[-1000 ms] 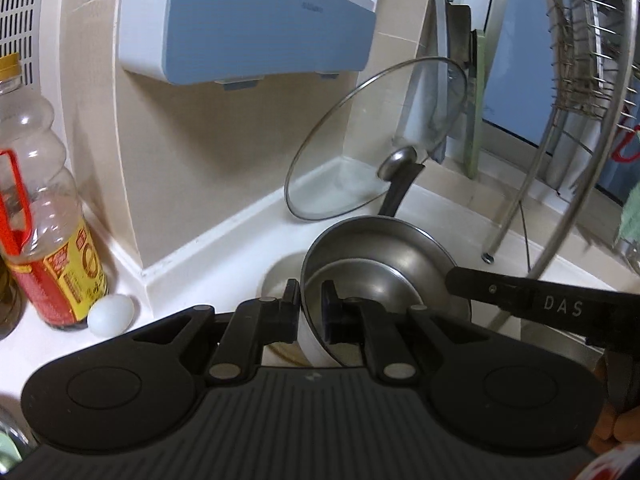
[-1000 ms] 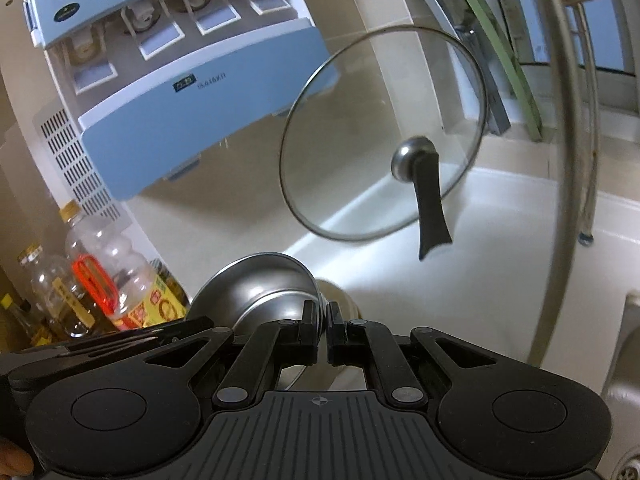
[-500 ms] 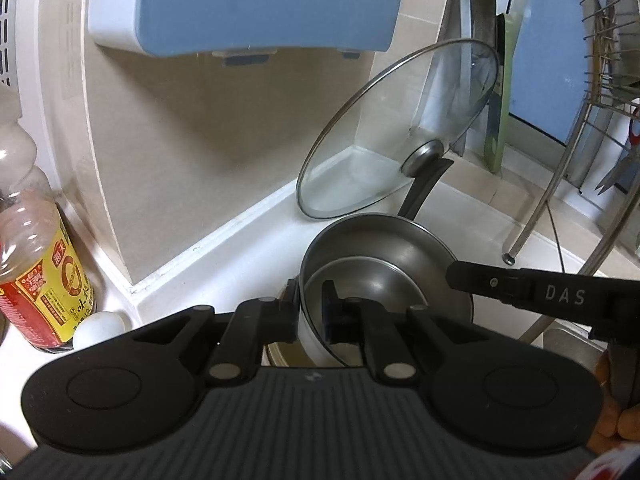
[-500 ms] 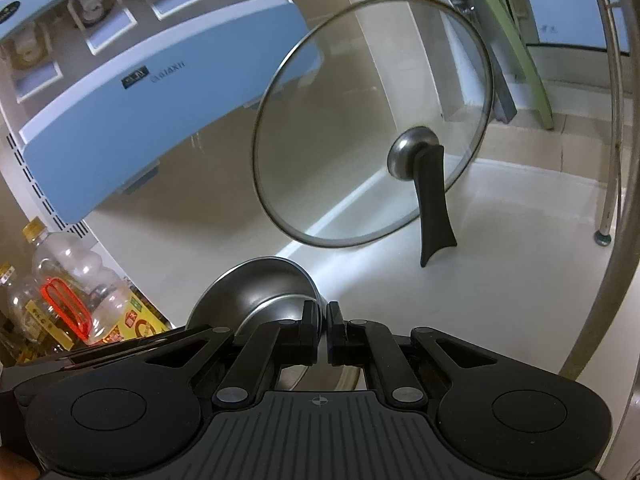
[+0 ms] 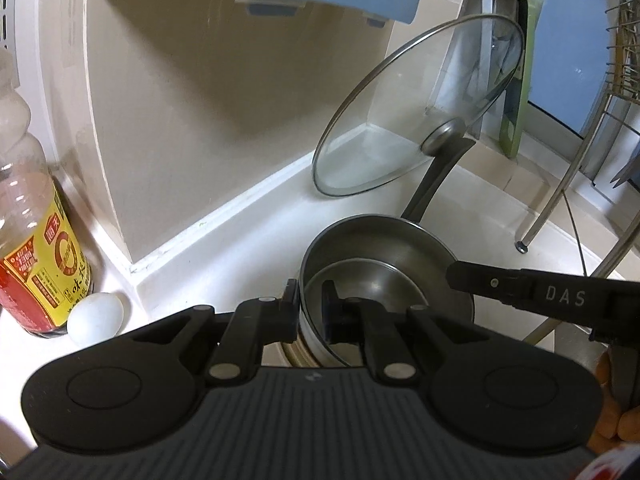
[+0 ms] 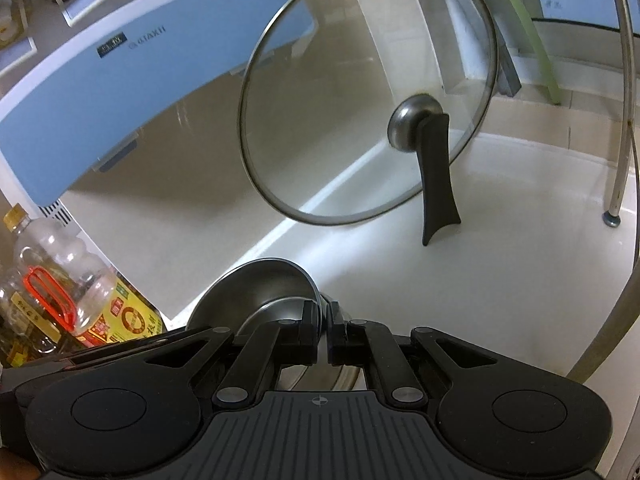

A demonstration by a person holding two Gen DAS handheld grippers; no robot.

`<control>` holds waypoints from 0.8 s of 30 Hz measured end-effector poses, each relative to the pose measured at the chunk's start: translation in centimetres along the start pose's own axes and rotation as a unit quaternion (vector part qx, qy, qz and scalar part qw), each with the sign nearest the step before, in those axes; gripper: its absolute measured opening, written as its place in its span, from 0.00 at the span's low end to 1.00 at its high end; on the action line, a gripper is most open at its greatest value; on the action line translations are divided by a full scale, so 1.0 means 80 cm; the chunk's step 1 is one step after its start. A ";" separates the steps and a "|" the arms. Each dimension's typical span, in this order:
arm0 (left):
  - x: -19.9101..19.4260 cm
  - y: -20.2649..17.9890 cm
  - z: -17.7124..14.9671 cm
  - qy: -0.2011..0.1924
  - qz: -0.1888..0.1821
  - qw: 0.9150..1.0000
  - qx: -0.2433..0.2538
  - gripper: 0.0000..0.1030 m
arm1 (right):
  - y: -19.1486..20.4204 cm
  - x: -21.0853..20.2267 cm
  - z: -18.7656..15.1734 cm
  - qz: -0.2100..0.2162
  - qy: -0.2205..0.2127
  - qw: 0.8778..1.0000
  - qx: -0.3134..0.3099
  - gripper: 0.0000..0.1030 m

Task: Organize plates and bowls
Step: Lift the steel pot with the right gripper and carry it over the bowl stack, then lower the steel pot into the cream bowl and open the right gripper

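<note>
Left wrist view: my left gripper has its fingers pinched on the near rim of the steel bowl, one finger outside the wall, the other inside. A smaller steel bowl sits nested in it. The stack rests over a pale dish edge just below my fingers; what kind of dish, I cannot tell. My right gripper reaches in from the right, its black tip on the bowl's far rim. Beyond the bowl, a glass lid stands tilted on the white surface, propped on its black handle. An oil bottle stands at the left with an egg touching its base. A dish rack rises at the right.

Right wrist view: my right gripper fingers are nearly together, with a thin edge of the steel bowl caught between them. The bowl sits low and just left of centre, tipped so its outer wall faces me. The glass lid leans ahead, well apart from the bowl. Oil bottle at lower left, a blue wall unit above it.
</note>
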State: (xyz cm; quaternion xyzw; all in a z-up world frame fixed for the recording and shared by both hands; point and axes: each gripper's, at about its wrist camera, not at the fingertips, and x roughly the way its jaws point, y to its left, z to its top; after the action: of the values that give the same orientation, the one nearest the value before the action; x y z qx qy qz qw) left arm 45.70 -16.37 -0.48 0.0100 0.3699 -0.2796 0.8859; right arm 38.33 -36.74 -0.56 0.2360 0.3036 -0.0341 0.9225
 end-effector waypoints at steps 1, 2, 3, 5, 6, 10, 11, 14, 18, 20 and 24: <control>0.002 0.001 -0.001 0.002 0.000 1.000 -0.001 0.09 | -0.001 0.001 -0.001 -0.001 0.002 1.000 0.001 0.05; 0.004 0.001 -0.001 0.004 0.001 1.000 -0.002 0.09 | -0.001 0.003 -0.002 -0.002 0.004 1.000 0.002 0.05; 0.006 0.002 -0.002 0.007 0.001 1.000 -0.002 0.09 | -0.002 0.004 -0.002 -0.003 0.005 1.000 0.003 0.05; 0.010 0.002 -0.003 0.009 0.004 1.000 -0.003 0.09 | -0.003 0.008 -0.003 -0.004 0.008 1.000 0.005 0.05; 0.011 0.003 -0.004 0.010 0.005 1.000 -0.002 0.09 | -0.004 0.010 -0.003 -0.003 0.010 1.000 0.006 0.05; 0.012 0.003 -0.003 0.009 0.005 1.000 -0.001 0.09 | -0.007 0.017 -0.007 -0.007 0.016 1.000 0.007 0.05; 0.012 0.003 -0.003 0.009 0.005 1.000 -0.002 0.09 | -0.008 0.019 -0.008 -0.008 0.018 1.000 0.009 0.05; 0.014 0.004 -0.003 0.010 0.006 1.000 -0.003 0.09 | -0.013 0.021 -0.010 -0.006 0.020 1.000 0.019 0.05; 0.015 0.006 -0.005 0.010 0.009 1.000 -0.004 0.09 | -0.014 0.020 -0.009 -0.006 0.015 1.000 0.020 0.05; 0.012 0.006 -0.005 0.002 0.011 1.000 -0.002 0.09 | -0.014 0.020 -0.008 -0.005 0.016 1.000 0.020 0.05; 0.001 0.006 -0.004 -0.009 0.017 1.000 0.001 0.10 | -0.014 0.015 -0.009 -0.006 0.010 1.000 0.018 0.06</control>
State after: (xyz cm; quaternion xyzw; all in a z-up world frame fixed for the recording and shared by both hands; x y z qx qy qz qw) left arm 45.80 -15.94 -0.87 0.0151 0.3615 -0.2647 0.8939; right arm 38.67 -37.29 -2.24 0.2513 0.3136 -0.0427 0.9147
